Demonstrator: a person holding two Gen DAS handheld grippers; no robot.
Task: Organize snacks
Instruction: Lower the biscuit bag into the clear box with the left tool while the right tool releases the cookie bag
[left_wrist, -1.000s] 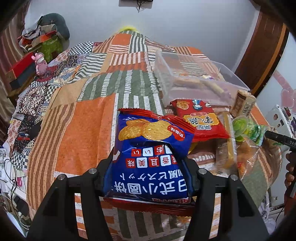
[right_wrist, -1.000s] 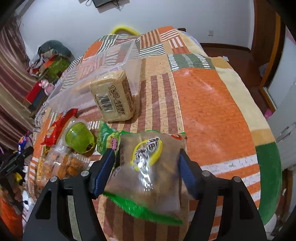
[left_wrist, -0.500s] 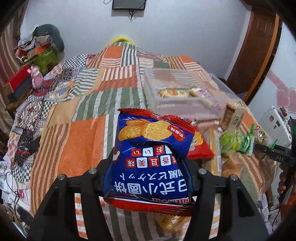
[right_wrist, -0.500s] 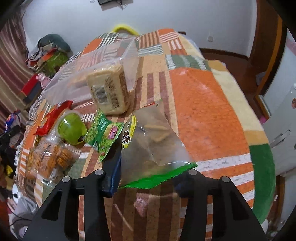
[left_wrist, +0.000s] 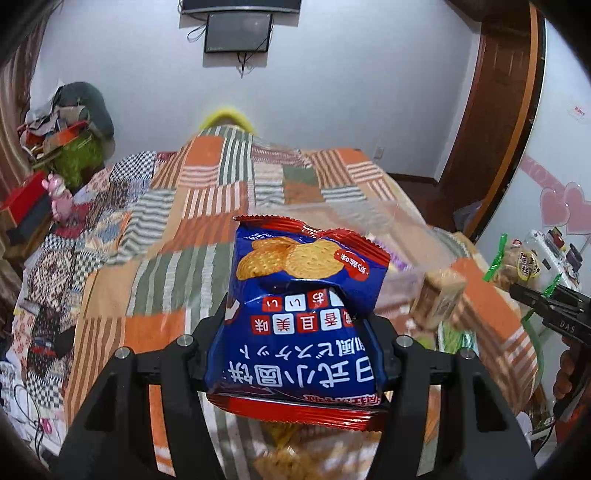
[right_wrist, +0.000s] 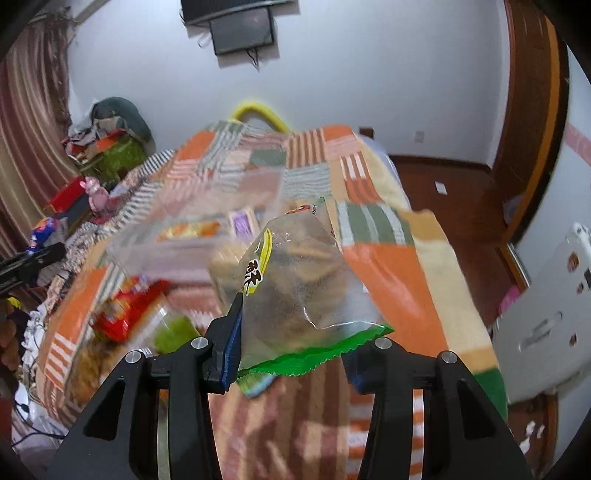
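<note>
My left gripper (left_wrist: 299, 332) is shut on a blue and red biscuit bag (left_wrist: 306, 295) and holds it above the patchwork blanket (left_wrist: 177, 229). My right gripper (right_wrist: 291, 343) is shut on a clear cookie bag with a green edge (right_wrist: 295, 291), lifted off the blanket (right_wrist: 391, 280). A clear plastic bin (right_wrist: 192, 236) stands blurred beyond the cookie bag; it holds a few packets. The bin (left_wrist: 388, 221) shows faintly in the left wrist view. A tan wrapped block (left_wrist: 439, 299) stands by it.
A red packet (right_wrist: 125, 306), a green cup (right_wrist: 173, 328) and a bag of orange snacks (right_wrist: 85, 365) lie left of my right gripper. The right gripper with its bag (left_wrist: 546, 302) shows at the left view's right edge. Clutter (left_wrist: 62, 136) sits far left.
Both grippers have risen and tilted up with their bags. The cookie bag came off the blanket. The bin and loose snacks now sit lower and blurred.
</note>
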